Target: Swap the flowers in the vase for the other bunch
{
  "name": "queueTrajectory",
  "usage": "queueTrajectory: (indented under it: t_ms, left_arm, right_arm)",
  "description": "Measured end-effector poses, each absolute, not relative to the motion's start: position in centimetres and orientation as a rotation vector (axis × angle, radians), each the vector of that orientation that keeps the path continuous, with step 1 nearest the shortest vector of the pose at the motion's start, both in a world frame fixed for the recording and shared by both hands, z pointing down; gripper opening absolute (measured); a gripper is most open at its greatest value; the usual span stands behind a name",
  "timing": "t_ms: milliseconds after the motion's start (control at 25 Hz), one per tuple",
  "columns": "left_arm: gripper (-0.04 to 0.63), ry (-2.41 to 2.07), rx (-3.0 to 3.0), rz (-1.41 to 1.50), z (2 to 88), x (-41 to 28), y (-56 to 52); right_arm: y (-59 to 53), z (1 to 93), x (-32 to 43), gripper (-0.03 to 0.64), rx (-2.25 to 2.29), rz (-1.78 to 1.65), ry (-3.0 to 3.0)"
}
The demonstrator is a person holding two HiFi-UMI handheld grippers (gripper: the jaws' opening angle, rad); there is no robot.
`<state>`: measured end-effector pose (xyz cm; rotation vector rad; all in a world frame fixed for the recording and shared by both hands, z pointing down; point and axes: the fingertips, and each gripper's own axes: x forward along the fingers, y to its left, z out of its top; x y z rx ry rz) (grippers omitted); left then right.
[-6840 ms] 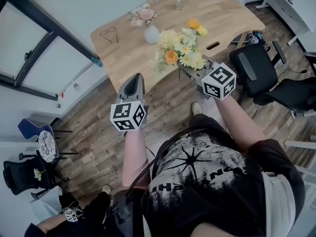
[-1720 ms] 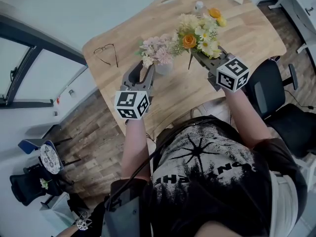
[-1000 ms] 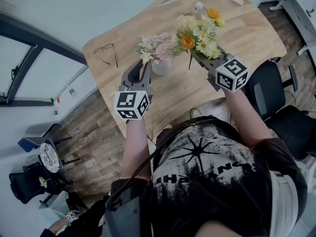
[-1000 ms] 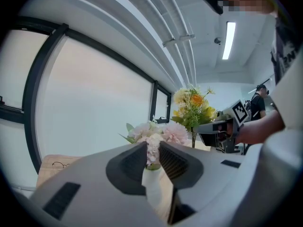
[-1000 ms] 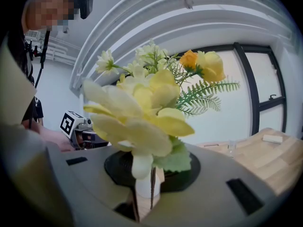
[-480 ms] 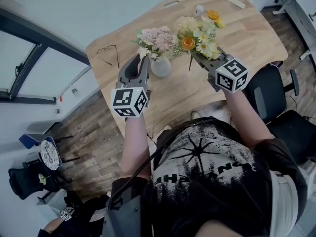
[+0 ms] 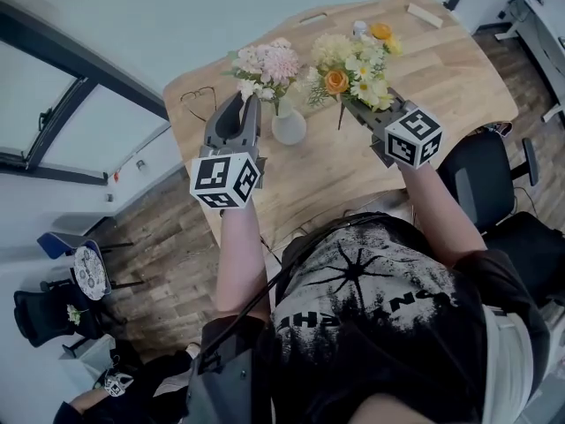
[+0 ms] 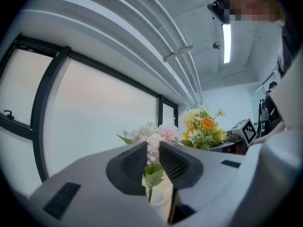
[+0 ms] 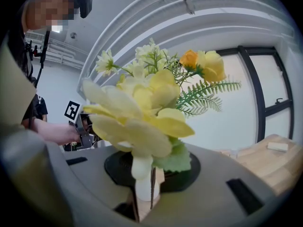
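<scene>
We look down on a light wooden tabletop [image 7: 441, 69]. Farthest left, a pair of glasses [image 7: 196, 104] lies flat, just to the left of our left claw [image 7: 245, 104]. That claw is pinching the green stems of a pink bunch of flowers [image 7: 265, 60], with a ridged pad pressed close on either side. The blooms stand above the claw's tips. Below those tips and a little to their right, a small white vase [image 7: 289, 129] sits upright on the wood. The bottom of the pink stems hangs at the vase's mouth; we cannot tell whether it is inside or just above.

Right of the vase, our right claw [image 7: 353, 107] is clamped on the stems of a yellow and orange bunch [image 7: 353, 60], which rises above that claw, near the pink blooms. Beyond the right claw, a small wooden block [image 7: 425, 14] lies on the tabletop. To that claw's right, off the tabletop, stands a black office chair [image 7: 481, 179].
</scene>
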<state>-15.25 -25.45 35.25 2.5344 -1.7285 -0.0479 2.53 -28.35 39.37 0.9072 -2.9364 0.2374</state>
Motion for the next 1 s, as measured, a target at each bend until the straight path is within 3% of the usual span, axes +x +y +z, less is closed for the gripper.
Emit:
queueTrajectory:
  t_ms: [1000]
  left_arm:
    - [0.089, -1.974, 2.569, -0.185, 24.6, -15.1, -25.0]
  right_arm:
    - [-27.9, 38.2, 4.4, 0.067, 0.814, 0.208, -3.001]
